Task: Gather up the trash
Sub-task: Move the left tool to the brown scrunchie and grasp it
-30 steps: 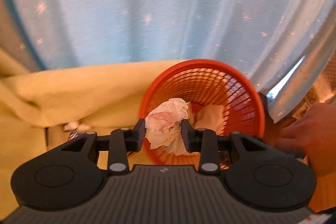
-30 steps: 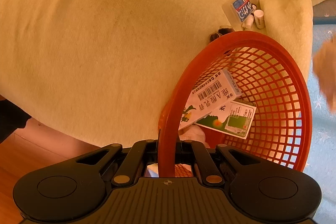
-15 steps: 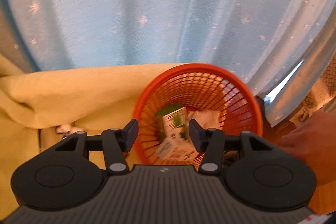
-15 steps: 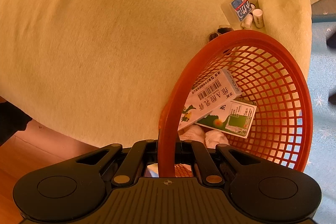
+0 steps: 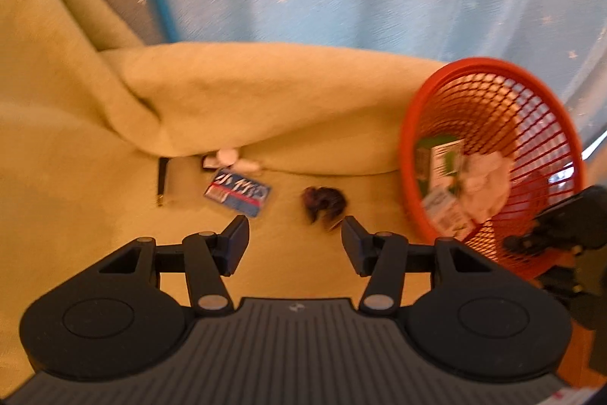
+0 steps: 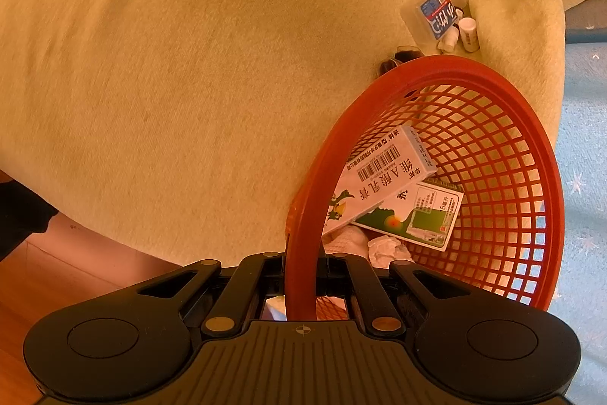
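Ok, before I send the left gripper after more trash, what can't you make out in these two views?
- Dark clump, left wrist view: motion blur; what it is, unclear. Right wrist view: basket rim hides most of it.
- Small white bottles, left wrist view: partly tucked under the blanket fold.
- Basket bottom, right wrist view: cartons cover the tissue.

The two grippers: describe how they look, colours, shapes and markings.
Both are matte black plastic. The left gripper has two flat rectangular fingers on linkage bars with silver pivot pins, two round domed side housings, and a grey ribbed centre plate with a small logo. The right gripper is the same build, its plate marked with a crosshair. No cables or sleeves show.
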The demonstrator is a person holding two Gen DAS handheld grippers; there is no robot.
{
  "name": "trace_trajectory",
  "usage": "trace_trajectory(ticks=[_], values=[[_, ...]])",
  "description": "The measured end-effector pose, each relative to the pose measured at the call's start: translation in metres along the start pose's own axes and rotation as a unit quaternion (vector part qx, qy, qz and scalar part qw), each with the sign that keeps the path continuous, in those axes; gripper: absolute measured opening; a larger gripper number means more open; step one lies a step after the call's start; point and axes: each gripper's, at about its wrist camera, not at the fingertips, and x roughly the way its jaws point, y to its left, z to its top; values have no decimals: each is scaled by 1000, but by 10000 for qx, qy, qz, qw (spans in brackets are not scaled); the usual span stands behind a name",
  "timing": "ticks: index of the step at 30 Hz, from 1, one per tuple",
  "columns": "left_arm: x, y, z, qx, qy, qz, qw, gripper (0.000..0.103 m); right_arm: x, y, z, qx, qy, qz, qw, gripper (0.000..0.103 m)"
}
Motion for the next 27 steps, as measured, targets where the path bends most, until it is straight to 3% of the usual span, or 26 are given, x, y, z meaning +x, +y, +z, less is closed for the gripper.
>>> trace_trajectory(ticks=[6,12,18,27], values=[[23,10,-14,149,25,45,9999,50,0,-1,1,-20,41,21,10000,1],[58,8,-21,395,92,-158,9991,51,0,-2,2,-37,78,42,10000,1],[95,-3,-22,706,85,-347,9969,59,-1,-5,2,-19,93,107,9999,1],[149,-14,-21,894,205,-610,9939,59,-1,-8,1,4,67,188,9998,1]])
